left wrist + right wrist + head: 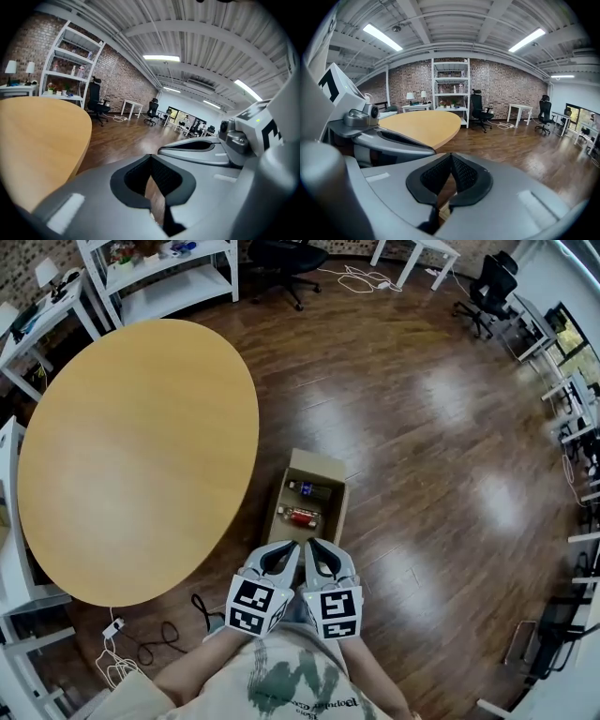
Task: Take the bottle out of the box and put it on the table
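An open cardboard box (pixel 323 470) stands on the wooden floor beside the round table (pixel 131 456). Inside it lie a dark bottle with a blue label (pixel 309 489) and a red bottle (pixel 301 516). My left gripper (pixel 292 547) and right gripper (pixel 310 545) hang side by side just above the box's near end, fingertips close to the red bottle. Both are shut with nothing held. In the left gripper view the left gripper (pixel 151 157) has its tips meeting; the right gripper (pixel 450 154) looks the same in its own view.
The table's pale top overhangs the floor left of the box. A cable and plug (pixel 117 626) lie on the floor near my feet. White shelving (pixel 169 273), office chairs (pixel 286 263) and desks ring the room's edges.
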Demonstrator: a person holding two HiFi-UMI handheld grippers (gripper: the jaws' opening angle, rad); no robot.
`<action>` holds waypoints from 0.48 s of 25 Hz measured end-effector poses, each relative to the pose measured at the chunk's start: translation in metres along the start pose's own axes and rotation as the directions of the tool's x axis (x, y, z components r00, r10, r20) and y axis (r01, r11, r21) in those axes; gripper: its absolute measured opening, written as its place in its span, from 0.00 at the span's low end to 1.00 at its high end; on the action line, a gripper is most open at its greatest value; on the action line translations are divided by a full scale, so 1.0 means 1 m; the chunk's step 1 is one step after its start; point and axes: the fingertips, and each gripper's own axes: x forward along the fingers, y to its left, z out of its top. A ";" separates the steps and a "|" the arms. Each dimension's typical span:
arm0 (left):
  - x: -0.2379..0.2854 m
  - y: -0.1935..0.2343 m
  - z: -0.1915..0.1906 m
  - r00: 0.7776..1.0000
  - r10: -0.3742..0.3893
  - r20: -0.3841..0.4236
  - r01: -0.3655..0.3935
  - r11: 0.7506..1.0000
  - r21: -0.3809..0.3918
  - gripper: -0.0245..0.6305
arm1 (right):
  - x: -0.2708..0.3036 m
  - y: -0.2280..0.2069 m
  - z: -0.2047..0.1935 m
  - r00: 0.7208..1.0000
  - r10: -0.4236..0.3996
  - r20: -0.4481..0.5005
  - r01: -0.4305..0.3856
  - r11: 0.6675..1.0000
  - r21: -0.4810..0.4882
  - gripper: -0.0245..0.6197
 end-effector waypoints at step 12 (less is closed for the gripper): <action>0.070 0.020 -0.031 0.988 0.131 -0.076 -0.139 0.984 -0.114 0.03 | 0.070 -0.069 -0.033 0.989 0.128 -0.080 -0.129 0.992 -0.008 0.04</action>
